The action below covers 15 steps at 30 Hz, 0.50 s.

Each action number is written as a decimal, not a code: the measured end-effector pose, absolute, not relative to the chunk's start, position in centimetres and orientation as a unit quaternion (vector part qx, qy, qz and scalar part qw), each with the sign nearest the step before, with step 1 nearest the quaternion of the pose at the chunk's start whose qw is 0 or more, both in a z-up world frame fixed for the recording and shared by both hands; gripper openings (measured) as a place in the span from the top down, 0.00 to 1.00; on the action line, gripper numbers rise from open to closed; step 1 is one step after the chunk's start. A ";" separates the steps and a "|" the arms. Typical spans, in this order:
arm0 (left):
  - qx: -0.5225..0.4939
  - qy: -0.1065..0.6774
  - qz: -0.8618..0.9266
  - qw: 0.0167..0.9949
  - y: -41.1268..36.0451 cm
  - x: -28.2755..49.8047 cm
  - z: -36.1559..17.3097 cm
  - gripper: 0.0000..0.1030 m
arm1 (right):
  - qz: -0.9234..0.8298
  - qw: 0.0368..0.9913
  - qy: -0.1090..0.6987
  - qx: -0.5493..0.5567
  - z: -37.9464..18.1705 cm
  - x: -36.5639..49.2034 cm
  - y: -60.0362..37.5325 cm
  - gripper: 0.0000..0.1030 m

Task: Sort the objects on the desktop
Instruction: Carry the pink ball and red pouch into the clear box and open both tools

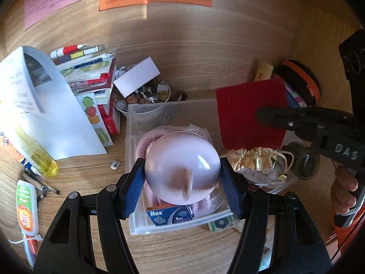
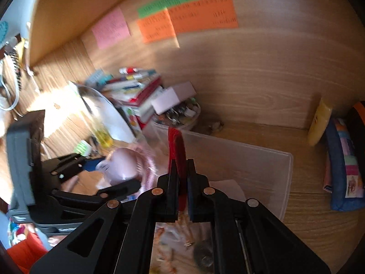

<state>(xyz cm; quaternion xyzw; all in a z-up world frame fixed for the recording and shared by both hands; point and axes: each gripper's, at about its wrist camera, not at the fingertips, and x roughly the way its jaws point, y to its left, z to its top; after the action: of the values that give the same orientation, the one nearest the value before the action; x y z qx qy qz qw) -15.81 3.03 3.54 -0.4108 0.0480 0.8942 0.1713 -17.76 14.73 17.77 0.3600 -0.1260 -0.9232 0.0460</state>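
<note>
My left gripper (image 1: 182, 169) is shut on a pale pink glass ball (image 1: 182, 169) and holds it above a clear plastic bin (image 1: 134, 146). The bin holds a pink rope (image 1: 146, 141) and a blue Max box (image 1: 170, 214). My right gripper (image 2: 181, 159) is shut on a flat red card (image 2: 176, 146), seen edge-on, over the bin's clear lid (image 2: 239, 159). In the left wrist view the red card (image 1: 248, 114) hangs at the right, held by the right gripper (image 1: 262, 114). The ball (image 2: 123, 164) shows blurred in the right wrist view.
A stack of books (image 1: 91, 77) and white paper (image 1: 45, 105) lie at left, with a bowl of beads (image 1: 141, 98) behind the bin. A gold pouch (image 1: 255, 159), glue bottle (image 1: 26, 205), yellow lighter (image 1: 38, 157) and brushes lie around. A pencil case (image 2: 342, 164) stands at right.
</note>
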 end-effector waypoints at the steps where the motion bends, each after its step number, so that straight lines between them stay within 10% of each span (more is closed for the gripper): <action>1: -0.409 0.049 0.895 0.170 3.1 -15.9 3.5 0.39 | -0.922 0.043 -0.124 0.364 17.4 -18.1 14.8 0.95; 15: -0.416 0.077 0.893 0.155 3.2 -16.2 1.8 0.39 | -0.921 -0.028 -0.019 0.389 14.3 -20.1 12.7 0.91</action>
<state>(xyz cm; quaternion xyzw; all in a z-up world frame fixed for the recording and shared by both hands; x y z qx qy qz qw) -16.18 3.17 1.80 -0.4159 0.0770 0.8928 0.1546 -20.14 12.74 14.29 0.3887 -0.0186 -0.9207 -0.0277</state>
